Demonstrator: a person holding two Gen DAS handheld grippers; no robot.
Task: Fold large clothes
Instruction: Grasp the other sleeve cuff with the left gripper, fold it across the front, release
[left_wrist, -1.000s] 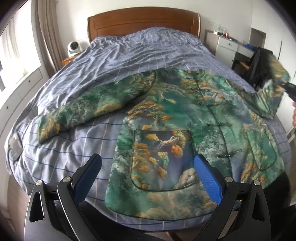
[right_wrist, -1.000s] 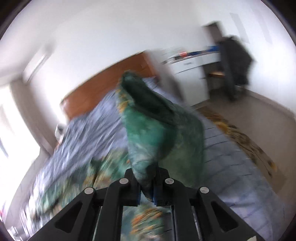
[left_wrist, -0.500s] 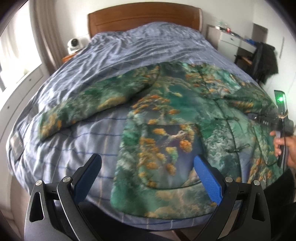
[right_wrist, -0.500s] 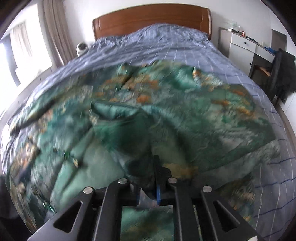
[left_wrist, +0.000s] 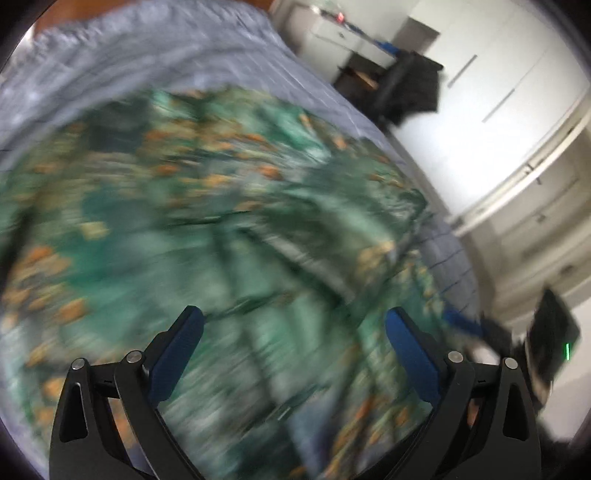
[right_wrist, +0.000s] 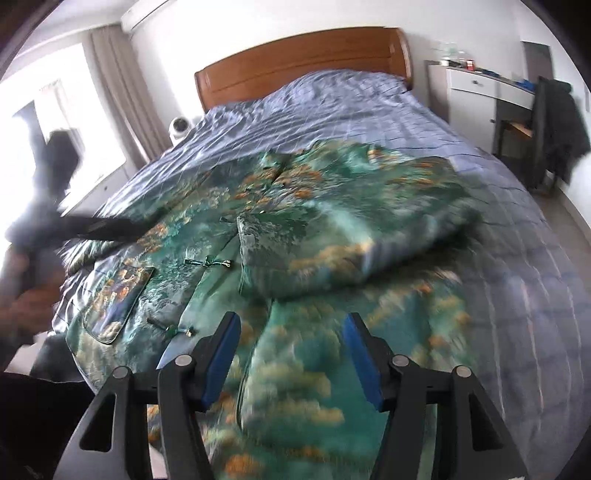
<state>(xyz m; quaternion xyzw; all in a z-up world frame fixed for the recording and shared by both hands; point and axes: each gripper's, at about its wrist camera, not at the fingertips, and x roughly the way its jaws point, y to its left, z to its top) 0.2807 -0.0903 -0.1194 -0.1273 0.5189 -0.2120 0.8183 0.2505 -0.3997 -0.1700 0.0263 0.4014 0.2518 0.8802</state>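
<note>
The right gripper had let the sleeve go, its jaws now spread and empty above the jacket. The left gripper, also spread, had swung over it, badly blurred. The green, orange-patterned jacket lay on the bed, collar toward the headboard, sleeve folded across its front.

Glossy satin-like jacket, matt creased cotton bedspread, polished wooden headboard
</note>
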